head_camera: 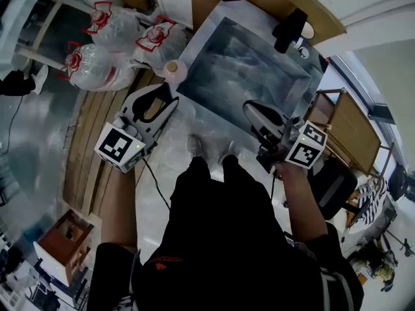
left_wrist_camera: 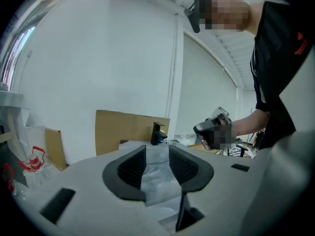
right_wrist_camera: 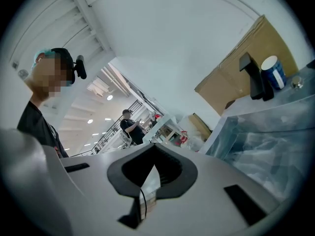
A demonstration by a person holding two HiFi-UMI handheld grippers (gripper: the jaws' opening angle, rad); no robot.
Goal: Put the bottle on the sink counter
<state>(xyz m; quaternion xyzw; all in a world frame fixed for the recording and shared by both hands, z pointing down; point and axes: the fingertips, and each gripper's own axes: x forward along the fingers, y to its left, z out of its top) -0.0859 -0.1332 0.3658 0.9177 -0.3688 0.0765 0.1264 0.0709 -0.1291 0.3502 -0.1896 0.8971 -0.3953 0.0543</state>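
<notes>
One bottle (head_camera: 174, 70) stands upright at the counter's (head_camera: 202, 37) corner, seen end-on from above, its body hidden. Left gripper (head_camera: 161, 101) jaws apart, empty; right gripper (head_camera: 254, 112) jaws together.

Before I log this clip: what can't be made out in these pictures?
- Bottle: the head view shows only its top from above, so its body and exact footing are hidden. Neither gripper view shows it.
- Can beside the faucet: its print is too small in the right gripper view.
- Sink: the drain is lost in glare in the head view.
</notes>
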